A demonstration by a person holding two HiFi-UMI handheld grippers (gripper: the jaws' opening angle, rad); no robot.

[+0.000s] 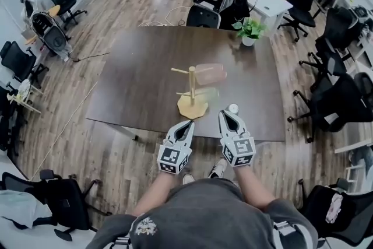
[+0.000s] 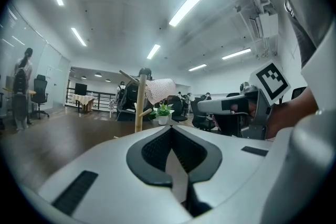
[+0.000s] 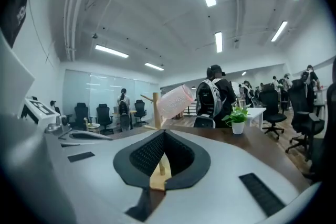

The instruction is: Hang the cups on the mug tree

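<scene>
both forearms were stretched forward from the body, with the two claws held side by side at the near edge of the tabletop [image 1: 134, 67]. the left claw [image 1: 187, 123] was pointed about level at the mug tree [image 1: 192, 93]. its pads were seen pressed together in its own view [image 2: 172, 134] with nothing caught between them. the right claw [image 1: 227, 114] was kept just beside it, tipped slightly downward and closed up tight too, also empty [image 3: 163, 136]. from the left gripper view the right claw was caught off to the side [image 2: 231, 105], marker cube [image 2: 272, 80] up.

the mug tree was stood upright on its flat wooden base near the front middle of the tabletop, just beyond the claw tips. one pink cup [image 1: 211, 73] was hung on an upper peg on the tree's right side. the cup was tilted, with a see-through, dimpled wall [image 3: 175, 100] [image 2: 160, 90].

a small white round thing [image 1: 233, 108] was left on the tabletop just beside the right claw's tip. a potted plant [image 1: 249, 31] was parked at the far right corner.
</scene>
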